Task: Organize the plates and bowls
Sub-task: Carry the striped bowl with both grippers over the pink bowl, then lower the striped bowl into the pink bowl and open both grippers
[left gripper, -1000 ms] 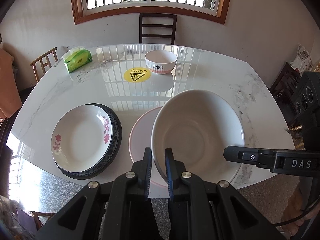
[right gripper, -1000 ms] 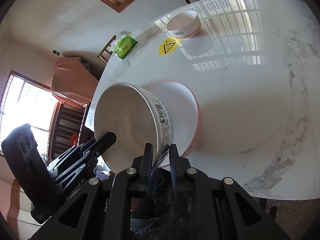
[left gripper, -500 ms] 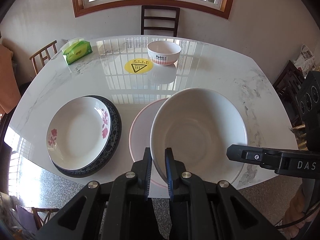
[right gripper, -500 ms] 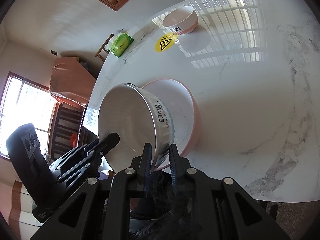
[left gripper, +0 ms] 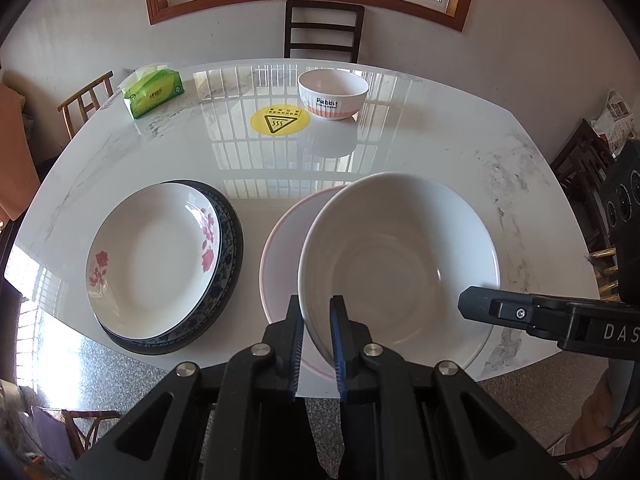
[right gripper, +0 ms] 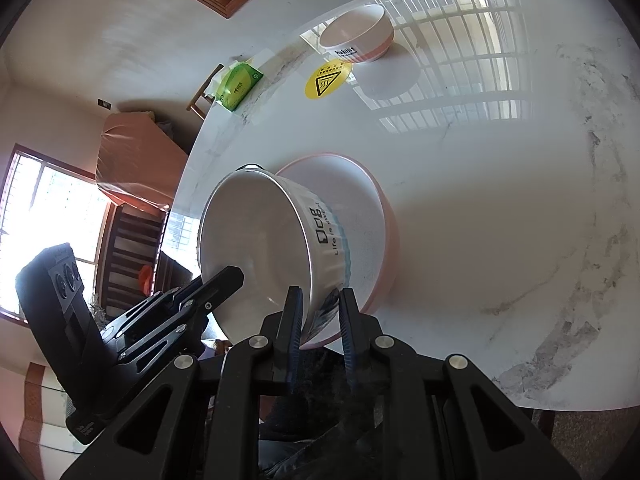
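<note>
Both grippers clamp one large white bowl above the pink plate.

The left gripper (left gripper: 317,312) and right gripper (right gripper: 319,304) each pinch the rim of the white bowl (left gripper: 400,264), tilted over the pink plate (right gripper: 376,240) on the desk (left gripper: 420,152); the floral plate (left gripper: 156,260) sits beside it on a dark plate (left gripper: 234,248), the Rabbit bowl (left gripper: 333,94) far back.

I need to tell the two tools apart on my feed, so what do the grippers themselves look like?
Both look alike: the left gripper and the right gripper have matte black bodies with angular cut-outs, silver round screw heads, and flat black jaws lined with ribbed blue pads. The right one shows white lettering "DAS" on its side in the left wrist view, and a thin black cable hangs near it.
</note>
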Available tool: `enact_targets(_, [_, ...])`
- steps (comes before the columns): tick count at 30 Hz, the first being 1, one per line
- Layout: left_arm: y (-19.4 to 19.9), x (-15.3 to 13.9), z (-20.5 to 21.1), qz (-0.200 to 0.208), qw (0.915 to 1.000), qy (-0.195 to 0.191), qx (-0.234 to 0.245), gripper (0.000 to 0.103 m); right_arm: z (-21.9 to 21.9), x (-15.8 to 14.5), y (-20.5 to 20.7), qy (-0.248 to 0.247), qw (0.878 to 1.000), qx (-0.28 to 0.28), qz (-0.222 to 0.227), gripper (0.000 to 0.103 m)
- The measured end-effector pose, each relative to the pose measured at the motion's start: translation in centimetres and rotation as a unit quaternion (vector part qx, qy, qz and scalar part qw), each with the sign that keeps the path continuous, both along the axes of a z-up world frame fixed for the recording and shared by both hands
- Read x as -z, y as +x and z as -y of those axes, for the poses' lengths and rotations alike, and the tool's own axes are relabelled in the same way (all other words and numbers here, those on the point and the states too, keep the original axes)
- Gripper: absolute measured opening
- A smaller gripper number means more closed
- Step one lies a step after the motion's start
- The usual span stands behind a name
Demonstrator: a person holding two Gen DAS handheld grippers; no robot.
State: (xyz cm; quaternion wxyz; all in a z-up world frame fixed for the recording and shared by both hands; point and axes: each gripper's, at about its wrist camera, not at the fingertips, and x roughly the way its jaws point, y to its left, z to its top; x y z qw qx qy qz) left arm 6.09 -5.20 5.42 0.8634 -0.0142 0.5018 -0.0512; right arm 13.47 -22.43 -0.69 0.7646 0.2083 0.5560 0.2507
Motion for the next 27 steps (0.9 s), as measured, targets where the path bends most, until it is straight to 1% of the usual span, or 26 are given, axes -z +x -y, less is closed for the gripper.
enact_targets(19, [1.0,1.3,-0.1,-0.016,0.9999,0.003,0.003,0.013,-0.3,0.8,0.3,-0.007,1.0,0.003,-0.004,0.018])
enact_targets(23, [1.4,1.8,-0.3,-0.023,0.9997,0.005,-0.004,0.014,-0.4,0.7,0.5,-0.008,1.0,0.004,-0.003,0.018])
enact_targets(25, [1.5,2.0,-0.5,-0.026,0.9997,-0.002,-0.003,0.015,-0.5,0.6,0.5,-0.011,1.0,0.004,0.0,0.018])
enact_targets(27, [1.3,1.8,-0.4,-0.019,0.9998,0.002,-0.002,0.015,-0.5,0.4,0.4,-0.014,1.0,0.004,0.003,0.018])
